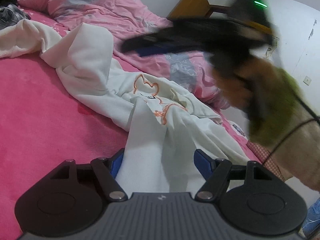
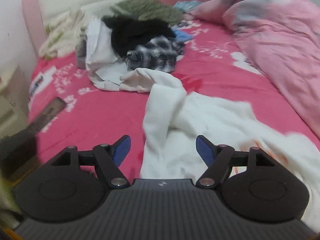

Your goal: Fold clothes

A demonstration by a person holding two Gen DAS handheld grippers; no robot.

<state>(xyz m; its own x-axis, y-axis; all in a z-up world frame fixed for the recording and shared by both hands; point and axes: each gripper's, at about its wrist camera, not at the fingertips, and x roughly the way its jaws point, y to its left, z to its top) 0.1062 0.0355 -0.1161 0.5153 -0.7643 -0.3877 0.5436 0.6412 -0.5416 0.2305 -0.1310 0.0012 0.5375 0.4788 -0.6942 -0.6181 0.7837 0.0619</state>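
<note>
Here, one white sweatshirt (image 1: 152,108) on pink bed (image 1: 40,110), left tongs (image 1: 159,164) gaping astride its fold, right tongs (image 2: 163,150) wide, empty

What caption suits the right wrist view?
Open right tool above a rumpled white garment on a pink bed.

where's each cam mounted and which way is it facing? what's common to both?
Left wrist: sits on the left gripper, angled down over the pink bed sheet at the white sweatshirt; white fabric lies between its wide jaws. The blurred right gripper and the person's sleeve cross the upper right.
Right wrist: sits on the right gripper, open, facing up the bed toward a clothes pile and the headboard; no hand shows.
Shared: white sweatshirt, pink sheet, floral duvet.
</note>
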